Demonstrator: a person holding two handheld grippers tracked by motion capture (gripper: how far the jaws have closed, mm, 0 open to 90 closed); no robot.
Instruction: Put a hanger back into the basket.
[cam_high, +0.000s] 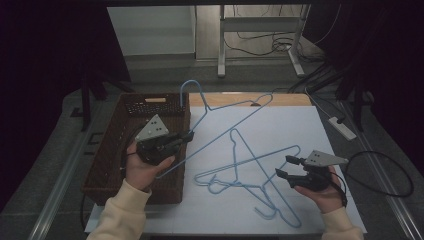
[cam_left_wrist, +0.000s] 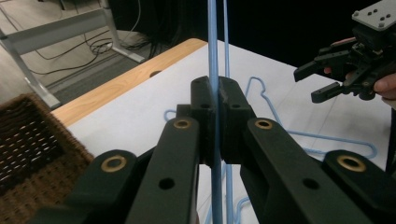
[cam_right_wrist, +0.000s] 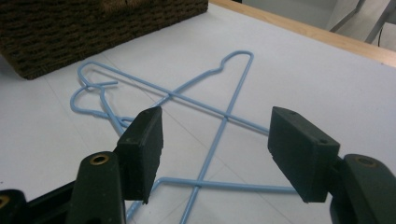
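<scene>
My left gripper (cam_high: 187, 136) is shut on the wire of a light-blue hanger (cam_high: 225, 131), lifted and tilted above the table beside the basket, with its hook pointing away. In the left gripper view the jaws (cam_left_wrist: 216, 93) pinch that thin blue wire (cam_left_wrist: 214, 46) between the pads. Two more blue hangers (cam_high: 260, 159) lie crossed on the white table top. My right gripper (cam_high: 290, 167) hovers at their right end, open and holding nothing. In the right gripper view the open gripper (cam_right_wrist: 215, 144) stands just above the crossed hangers (cam_right_wrist: 201, 100).
A brown wicker basket (cam_high: 107, 165) stands at the table's left edge, also seen in the right gripper view (cam_right_wrist: 93, 32). The white table top (cam_high: 300, 125) has a wooden back edge. A power strip (cam_high: 342, 127) and cables lie on the floor at the right.
</scene>
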